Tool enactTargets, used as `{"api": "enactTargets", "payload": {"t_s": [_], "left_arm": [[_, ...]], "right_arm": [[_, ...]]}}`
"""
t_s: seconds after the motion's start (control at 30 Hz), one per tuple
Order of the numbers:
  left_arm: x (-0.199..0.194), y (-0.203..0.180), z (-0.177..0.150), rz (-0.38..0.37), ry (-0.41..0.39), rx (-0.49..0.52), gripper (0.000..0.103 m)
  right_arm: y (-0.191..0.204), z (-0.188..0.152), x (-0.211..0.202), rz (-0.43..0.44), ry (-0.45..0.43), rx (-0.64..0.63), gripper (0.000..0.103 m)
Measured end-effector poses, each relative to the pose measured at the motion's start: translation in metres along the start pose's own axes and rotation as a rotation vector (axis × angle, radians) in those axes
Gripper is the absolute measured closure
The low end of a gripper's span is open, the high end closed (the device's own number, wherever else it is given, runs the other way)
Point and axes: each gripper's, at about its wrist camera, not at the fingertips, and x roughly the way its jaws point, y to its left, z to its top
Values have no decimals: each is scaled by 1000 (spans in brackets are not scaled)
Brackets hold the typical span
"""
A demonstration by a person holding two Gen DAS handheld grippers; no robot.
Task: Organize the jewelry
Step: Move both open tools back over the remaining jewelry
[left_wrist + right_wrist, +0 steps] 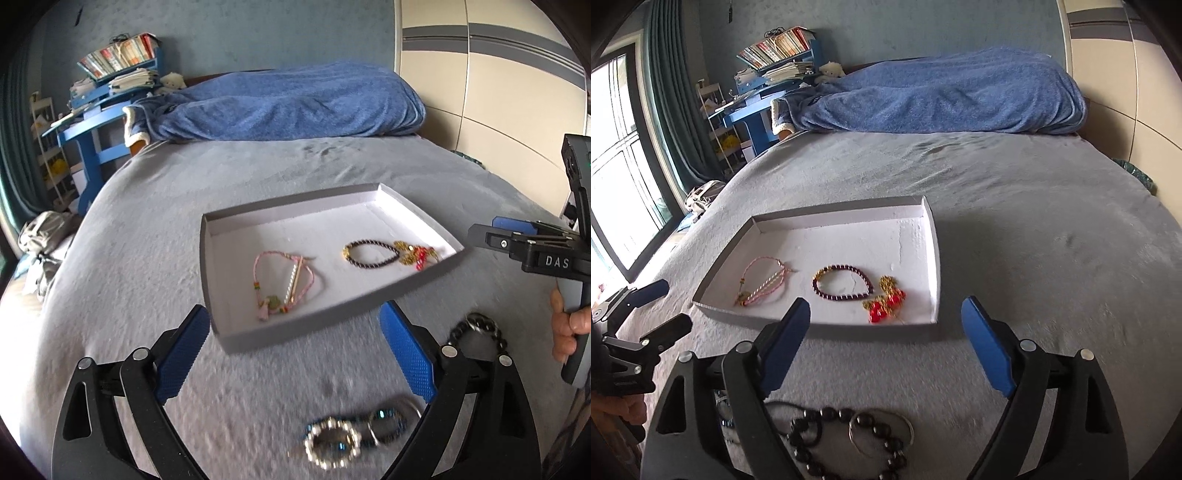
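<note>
A shallow grey tray (291, 201) (842, 216) with a white floor lies on the grey bedspread. Inside it lie a pink cord bracelet (293, 280) (764, 284), a dark purple bead bracelet (369, 242) (846, 266) and a red and gold piece (417, 254) (886, 304). My left gripper (293, 317) (670, 304) hangs open and empty at the tray's near left corner. My right gripper (886, 306) (487, 230) is open and empty before the tray's near edge. Loose on the bed near me lie a silver beaded bracelet (308, 441), blue bead rings (384, 424), a black chain bracelet (476, 325), a black bead bracelet (882, 430) and a thin silver hoop (908, 424).
A rumpled blue blanket (288, 103) (945, 92) covers the far end of the bed. A blue desk stacked with books (110, 88) (768, 74) stands at the far left, beside a window with green curtains (624, 155). A cream wardrobe (487, 81) fills the right. A hand (565, 325) grips the right tool.
</note>
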Motion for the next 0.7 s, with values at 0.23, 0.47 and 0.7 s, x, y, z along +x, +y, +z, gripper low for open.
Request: {"api": "enactTargets", "payload": {"t_s": [0.23, 0.47, 0.7], "left_arm": [[-13, -5, -21, 1, 17, 16, 10], [-16, -10, -39, -8, 43, 35, 10], [-17, -16, -54, -19, 65, 49, 10]], "right_arm": [[-6, -18, -11, -12, 16, -10, 18], [-10, -40, -19, -20, 39, -15, 18], [-23, -62, -22, -30, 74, -26, 18]]}}
